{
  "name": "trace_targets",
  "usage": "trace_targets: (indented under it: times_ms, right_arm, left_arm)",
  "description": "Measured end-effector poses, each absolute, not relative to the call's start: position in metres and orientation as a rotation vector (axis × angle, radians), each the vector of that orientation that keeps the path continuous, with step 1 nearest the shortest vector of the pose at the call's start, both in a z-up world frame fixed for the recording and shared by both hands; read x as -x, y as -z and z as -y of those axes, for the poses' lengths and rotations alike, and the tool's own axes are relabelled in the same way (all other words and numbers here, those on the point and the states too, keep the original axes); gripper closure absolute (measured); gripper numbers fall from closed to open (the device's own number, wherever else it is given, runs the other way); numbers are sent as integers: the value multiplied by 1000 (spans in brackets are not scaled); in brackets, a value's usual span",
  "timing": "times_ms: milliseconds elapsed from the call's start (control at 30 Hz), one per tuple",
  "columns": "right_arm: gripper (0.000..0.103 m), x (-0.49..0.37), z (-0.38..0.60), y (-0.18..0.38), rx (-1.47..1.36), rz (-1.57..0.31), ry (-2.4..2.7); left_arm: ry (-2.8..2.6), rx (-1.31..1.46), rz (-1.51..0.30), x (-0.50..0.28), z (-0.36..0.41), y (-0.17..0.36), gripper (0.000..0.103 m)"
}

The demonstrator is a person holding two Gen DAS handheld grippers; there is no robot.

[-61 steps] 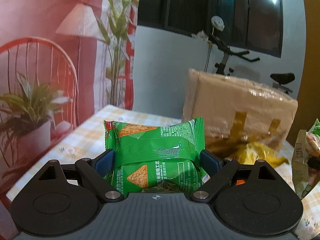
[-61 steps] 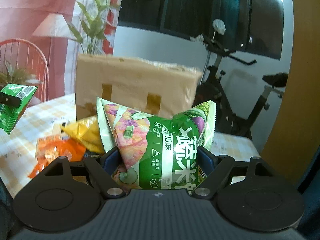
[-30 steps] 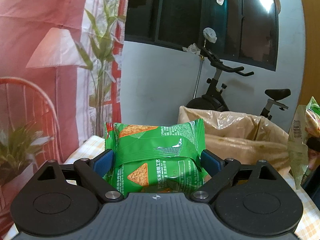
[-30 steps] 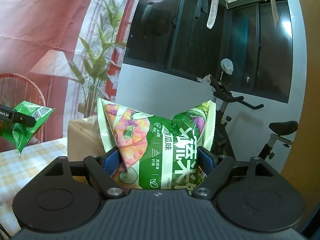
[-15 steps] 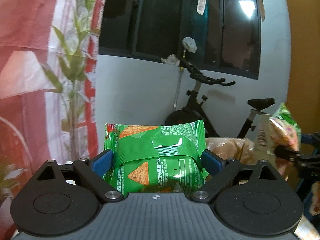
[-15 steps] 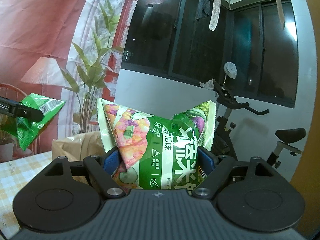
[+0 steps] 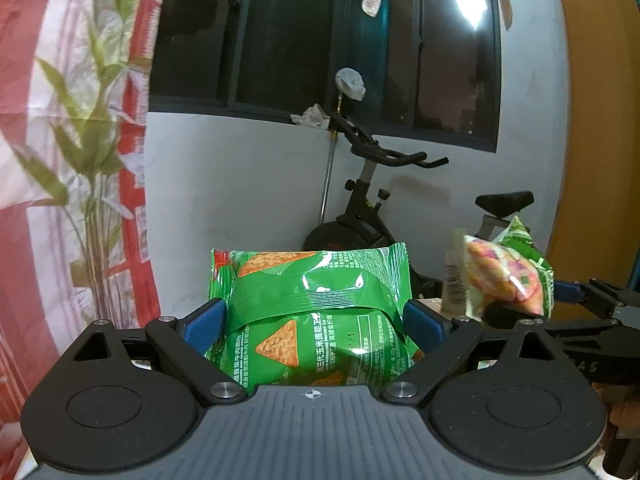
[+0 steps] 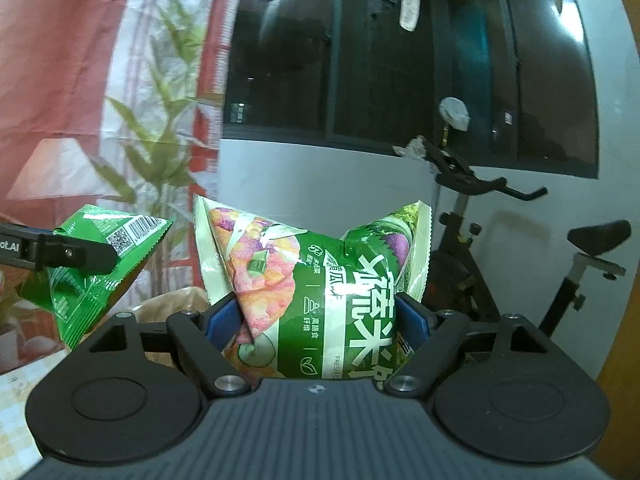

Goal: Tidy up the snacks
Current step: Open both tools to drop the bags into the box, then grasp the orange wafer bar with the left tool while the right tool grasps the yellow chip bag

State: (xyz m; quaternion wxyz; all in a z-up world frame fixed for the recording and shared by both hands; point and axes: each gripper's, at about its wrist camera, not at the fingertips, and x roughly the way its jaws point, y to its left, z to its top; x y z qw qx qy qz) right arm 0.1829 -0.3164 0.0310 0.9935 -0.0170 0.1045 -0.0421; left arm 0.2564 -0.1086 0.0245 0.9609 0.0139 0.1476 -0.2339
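My left gripper [image 7: 314, 318] is shut on a green chip bag [image 7: 312, 300] printed with orange triangles; its blue pads press into both sides. My right gripper [image 8: 318, 320] is shut on a green and white veggie crisp bag [image 8: 320, 280], pinched at the waist so its top corners stick up. Both are held high in the air. In the left wrist view the veggie crisp bag [image 7: 508, 276] and its gripper show at the right. In the right wrist view the green chip bag [image 8: 96, 264] hangs at the left edge. The rim of a brown cardboard box [image 8: 172, 300] peeks out below.
An exercise bike [image 7: 372, 200] stands against the white wall under a dark window. A red and white curtain with printed plants [image 7: 72, 160] fills the left. A checked tablecloth [image 8: 16, 392] shows at the lower left in the right wrist view. An orange wall panel [image 7: 592, 160] is at the right.
Both grippers have risen and moved forward with their bags; the table and box have dropped almost out of sight, and the two bags have come closer together.
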Motion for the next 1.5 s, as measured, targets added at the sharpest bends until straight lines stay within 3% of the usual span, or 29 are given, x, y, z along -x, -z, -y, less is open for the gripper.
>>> trace_targets:
  times_ms: [467, 567, 1167, 1500]
  right_arm:
    - [14, -215, 313, -5, 70, -359, 36]
    - [8, -211, 313, -8, 68, -359, 40]
    - [8, -130, 288, -19, -125, -291, -4]
    - [8, -108, 269, -4, -131, -316, -20]
  left_arm:
    - [527, -13, -406, -289, 124, -10, 5]
    - [519, -14, -403, -285, 122, -12, 5]
    - [517, 173, -484, -236, 64, -5, 4]
    - [451, 88, -483, -213, 38, 11, 4]
